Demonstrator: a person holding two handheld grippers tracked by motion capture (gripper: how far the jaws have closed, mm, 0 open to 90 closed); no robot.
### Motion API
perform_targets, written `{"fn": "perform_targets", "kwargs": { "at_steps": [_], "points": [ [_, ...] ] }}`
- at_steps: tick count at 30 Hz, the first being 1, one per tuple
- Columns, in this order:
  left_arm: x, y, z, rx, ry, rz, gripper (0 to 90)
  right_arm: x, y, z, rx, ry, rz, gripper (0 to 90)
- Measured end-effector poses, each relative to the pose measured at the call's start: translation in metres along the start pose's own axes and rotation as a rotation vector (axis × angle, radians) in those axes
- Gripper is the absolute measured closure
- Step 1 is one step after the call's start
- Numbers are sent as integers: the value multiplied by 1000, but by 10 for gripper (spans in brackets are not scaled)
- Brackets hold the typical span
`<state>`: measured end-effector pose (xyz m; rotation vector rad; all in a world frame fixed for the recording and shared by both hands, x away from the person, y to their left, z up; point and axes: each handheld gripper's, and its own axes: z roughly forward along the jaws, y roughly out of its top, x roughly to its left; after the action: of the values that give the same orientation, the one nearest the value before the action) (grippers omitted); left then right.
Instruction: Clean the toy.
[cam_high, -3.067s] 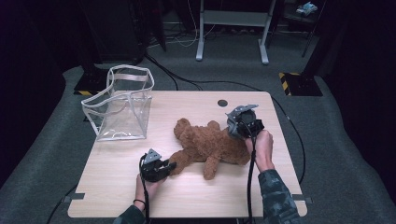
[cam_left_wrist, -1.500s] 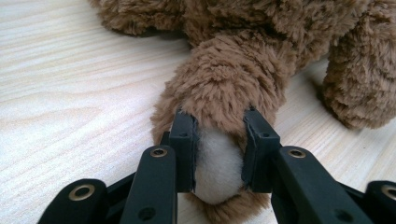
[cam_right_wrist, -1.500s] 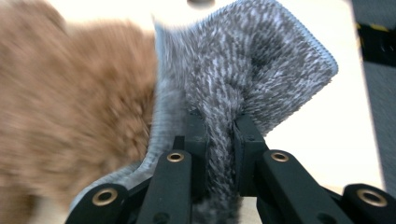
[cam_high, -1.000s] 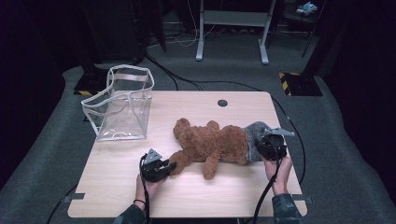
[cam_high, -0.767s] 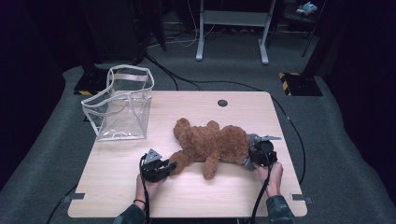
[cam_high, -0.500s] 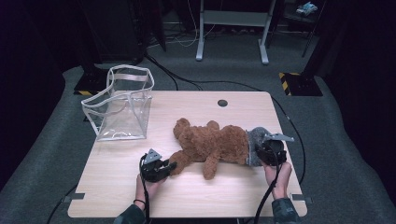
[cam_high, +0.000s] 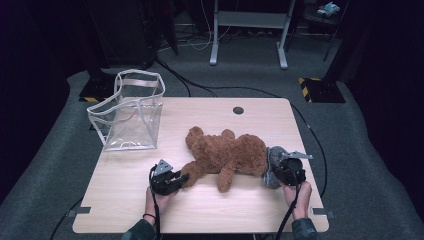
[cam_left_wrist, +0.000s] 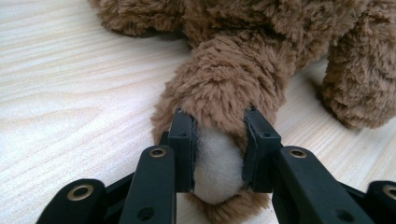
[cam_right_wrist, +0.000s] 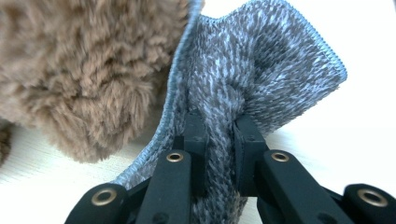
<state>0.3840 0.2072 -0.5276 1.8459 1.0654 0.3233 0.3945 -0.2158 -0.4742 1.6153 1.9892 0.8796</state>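
Clearly fluffy brown teddy bear (cam_high: 227, 155) — white-soled paw (cam_left_wrist: 217, 165)

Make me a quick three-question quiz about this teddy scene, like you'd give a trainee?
1. What does the left gripper clamp?
2. True or false: the right gripper is shut on a grey cloth.
3. Where is the clear bag: A) under the bear, B) standing apart from it at the table's far left, C) in a gripper?

Key: 1. The bear's paw, with its white pad between the jaws. 2. True. 3. B.
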Motion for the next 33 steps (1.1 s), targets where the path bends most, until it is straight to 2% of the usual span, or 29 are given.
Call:
{"fn": "perform_targets", "kwargs": {
  "at_steps": [3,5,9,10,11,14,17,19,21,24,33],
  "points": [
    [0,0,-1,-3,1,0,651,-4,-1,-7,-17,-10,0,792],
    [2,0,-1,-6,-3,-15,608,-7,-3,-11,-25,-11,3,793],
    [5,1,-3,4,-5,-41,468,-11,-5,-18,-45,-9,17,794],
    [4,2,-3,-5,9,-51,422,-13,-6,-19,-47,-10,7,793],
    [5,3,-5,-4,15,-51,376,-13,-6,-21,-49,-12,15,794],
    [4,11,-14,-20,38,-43,311,-17,-4,-28,-70,-10,17,795],
    [2,22,-26,-46,52,-51,286,-18,-3,-33,-89,-15,19,795],
    [0,29,-32,-49,58,-39,272,-19,-2,-37,-97,-16,22,794],
    [-5,34,-35,-55,55,-34,252,-21,-1,-39,-102,-19,23,794],
    [-17,40,-35,-53,54,-7,223,-22,-1,-40,-104,-26,24,794],
    [-53,44,-14,-25,8,46,192,-26,-7,-39,-94,-34,30,793]
  ]
}}
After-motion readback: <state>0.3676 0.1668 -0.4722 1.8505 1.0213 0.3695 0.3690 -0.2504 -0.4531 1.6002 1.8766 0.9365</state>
